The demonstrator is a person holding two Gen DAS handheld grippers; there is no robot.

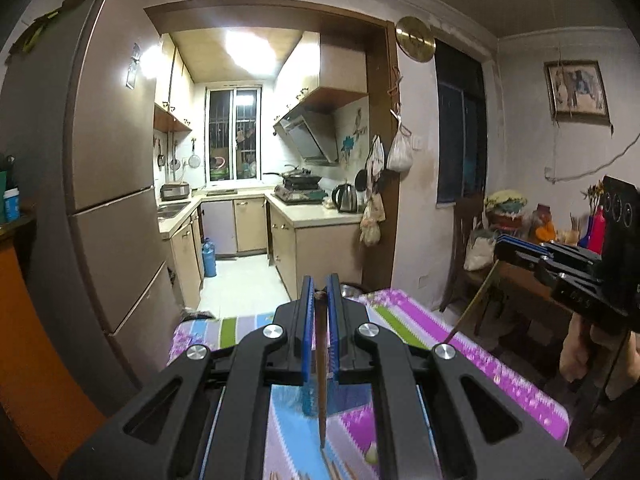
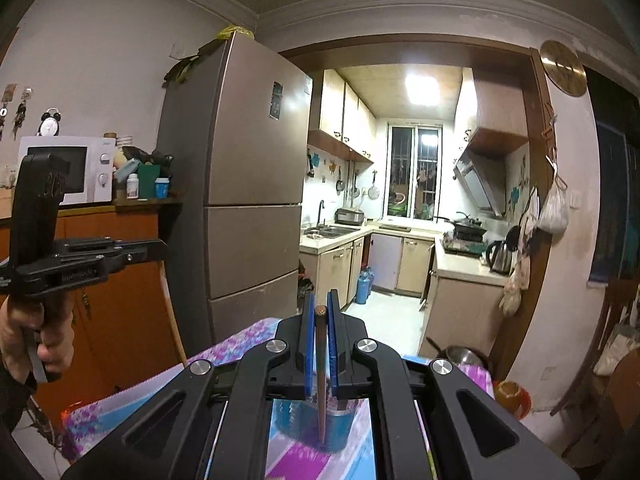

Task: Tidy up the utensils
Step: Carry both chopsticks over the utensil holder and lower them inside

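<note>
Two chopsticks are up off the table, one pinched in each of my grippers. In the left wrist view the left gripper [image 1: 320, 292] has its blue pads [image 1: 307, 320] pressed together on a dark brown chopstick [image 1: 321, 380]; its blunt end sits between the pad tips and its long axis runs down from there, hanging below the jaws toward the bright patterned tablecloth [image 1: 420, 332], tip lowest. In the right wrist view the right gripper [image 2: 320, 308] is clamped the same way on a second brown chopstick [image 2: 321, 380], whose patterned butt end pokes up between the pad tips while the shaft drops steeply, its thin point ending in front of a blue round container [image 2: 344, 420] that stands on the cloth; I cannot tell whether the tip is inside it or merely over it. From the left view I see my right hand's gripper off to the right, and a slim stick angling down and left below it. Both grippers face the kitchen doorway [image 1: 256, 12], with the tall fridge [image 1: 116, 160] on the left.
</note>
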